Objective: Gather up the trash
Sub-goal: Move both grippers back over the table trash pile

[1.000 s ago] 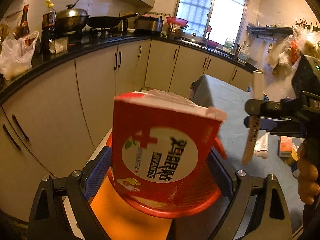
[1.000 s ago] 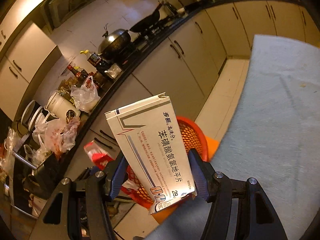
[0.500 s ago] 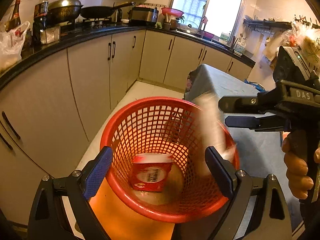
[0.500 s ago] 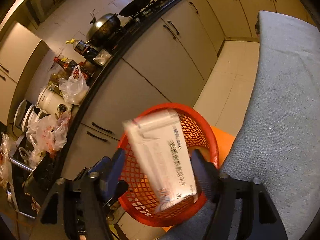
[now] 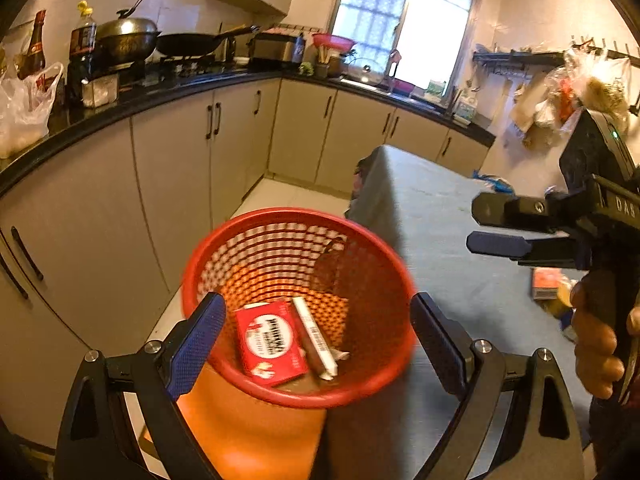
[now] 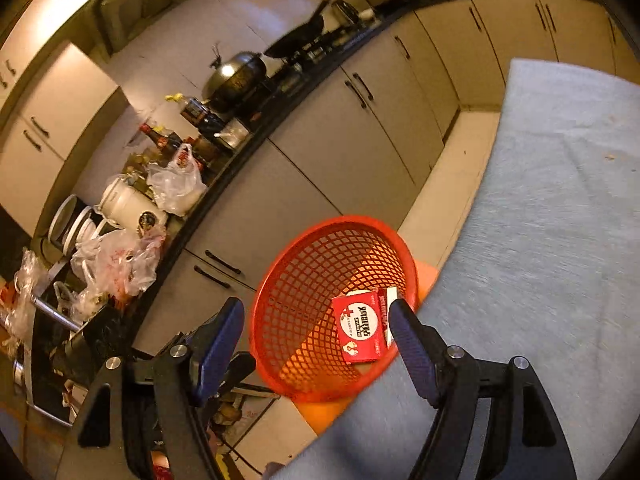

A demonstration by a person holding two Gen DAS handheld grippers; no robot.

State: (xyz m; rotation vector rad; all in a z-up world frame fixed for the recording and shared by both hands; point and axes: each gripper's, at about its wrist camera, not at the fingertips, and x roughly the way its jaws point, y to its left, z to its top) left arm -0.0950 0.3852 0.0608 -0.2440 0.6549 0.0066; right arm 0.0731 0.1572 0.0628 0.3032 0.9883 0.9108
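Note:
A red mesh basket (image 5: 296, 216) stands on an orange stool (image 5: 248, 420) beside the table. On its bottom lie a red box (image 5: 268, 344) and a white flat box (image 5: 314, 336) side by side. My left gripper (image 5: 316, 312) hovers over the basket, open and empty. My right gripper (image 5: 474, 226) comes in from the right above the table, held by a hand, its jaws apart with nothing in them. In the right wrist view the right gripper (image 6: 316, 308) is open over the basket (image 6: 332, 224), with the red box (image 6: 362, 328) and an edge of the white box (image 6: 390, 300) below.
The table with a grey cloth (image 5: 440, 216) borders the basket on the right; a small orange-red packet (image 5: 546, 284) lies on it near the hand. Beige cabinets (image 5: 172, 168) under a dark counter with pots, bottles and bags run along the left.
A second ago the left gripper held the red box and the right held the white box. Both boxes dropped into the basket and now lie on its bottom; both grippers are empty.

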